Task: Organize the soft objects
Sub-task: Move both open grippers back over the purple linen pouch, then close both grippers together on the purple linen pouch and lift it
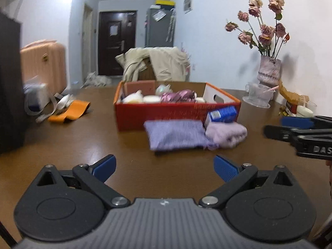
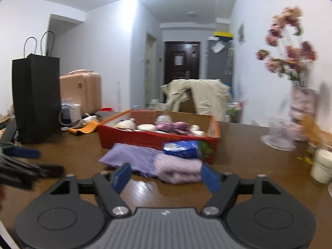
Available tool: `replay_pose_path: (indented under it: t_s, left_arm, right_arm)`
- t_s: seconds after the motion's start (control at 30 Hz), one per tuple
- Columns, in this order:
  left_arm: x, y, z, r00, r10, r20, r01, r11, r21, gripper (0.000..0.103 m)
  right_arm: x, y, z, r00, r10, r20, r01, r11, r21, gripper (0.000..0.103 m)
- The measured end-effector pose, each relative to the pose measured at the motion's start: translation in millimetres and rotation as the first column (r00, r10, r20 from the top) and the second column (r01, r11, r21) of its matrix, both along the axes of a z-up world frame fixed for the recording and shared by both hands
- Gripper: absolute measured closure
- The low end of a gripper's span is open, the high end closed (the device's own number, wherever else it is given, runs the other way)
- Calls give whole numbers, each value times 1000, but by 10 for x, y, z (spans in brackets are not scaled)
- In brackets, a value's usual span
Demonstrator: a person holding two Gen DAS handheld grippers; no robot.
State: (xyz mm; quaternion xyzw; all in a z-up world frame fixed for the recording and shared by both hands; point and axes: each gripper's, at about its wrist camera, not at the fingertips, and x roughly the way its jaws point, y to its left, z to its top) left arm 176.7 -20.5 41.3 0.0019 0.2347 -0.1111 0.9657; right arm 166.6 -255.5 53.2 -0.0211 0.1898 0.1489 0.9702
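Observation:
A flat purple knitted cloth [image 1: 174,134] [image 2: 132,155] lies on the brown table in front of a red cardboard box [image 1: 157,114] [image 2: 145,138]. A folded pale pink fluffy cloth [image 1: 228,133] [image 2: 178,168] lies against its right side. A blue packet [image 1: 223,114] [image 2: 181,148] rests on the cloths against the box. The box holds white items and a shiny purple cloth [image 1: 180,95] [image 2: 172,126]. My left gripper [image 1: 165,169] is open and empty, short of the purple cloth. My right gripper [image 2: 166,177] is open and empty, just before the pink cloth; it also shows in the left wrist view [image 1: 276,126].
A black paper bag [image 2: 36,97] stands at the table's left with an orange strap [image 1: 70,112] and a clear pouch [image 1: 36,97] near it. A vase of dried roses [image 1: 268,70], a glass bowl [image 1: 259,95] and a white candle jar [image 2: 321,166] stand at the right.

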Motion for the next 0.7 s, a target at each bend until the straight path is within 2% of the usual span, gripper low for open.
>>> replay_pose_path:
  t_s: [0.03,0.13,0.2,0.23,0.27,0.33,0.4,0.43,0.47,0.5,0.57,0.7]
  left_arm:
    - [128,-15,0,1000,0,3,0,1000,4,4]
    - [658,-48,-58,999,-7,-39,7,1000,13,17]
    - [946,-48,-121,997,3,-77,-3,1000,5,25]
    - [1070,-40,-164,995,-5,-96,5,1000,-6,26]
    - [1175,-29,-213,994,-19,-112,17,1000,-22,28]
    - [1301,5,-305,990,-37,-134,30,998,-56,37]
    - [1395,40,-404,984,-71,-164,57,994,-93,59]
    - [1416,64,-440,980,-96,-173,76,990,-119,64]
    - [1417,90,-463,977,-120,-175,95,985,-143,74]
    - [1410,107,-472,977,-127,-173,101,983,-152,79]
    - [1397,133,-481,978,-126,-167,98,982,-164,84]
    - [1419,183,-508,973,-130,-190,94,978,-188,86]
  right_arm:
    - [138,54,2,1000,16,-14,-16,1000,9,52]
    - [711,207,-26,998,34,-49,-31,998,60,66]
    - [1098,302,-96,993,38,-115,-29,996,86,75]
    - [1277,352,-143,987,46,-152,-32,995,92,77]
    - [1426,400,-204,983,53,-175,-37,995,95,77]
    - [1660,487,-347,974,40,-222,-25,997,72,76]
    - [1783,539,-487,964,19,-265,-10,999,36,77]
    - [1792,561,-539,962,7,-273,-6,1000,6,74]
    - [1798,567,-565,962,0,-273,-6,1000,-22,70]
    - [1805,569,-598,960,-13,-281,-1,999,-48,61]
    - [1824,535,-631,956,-25,-293,12,999,-46,54]
    - [1819,565,-692,959,-2,-284,-17,998,-64,52]
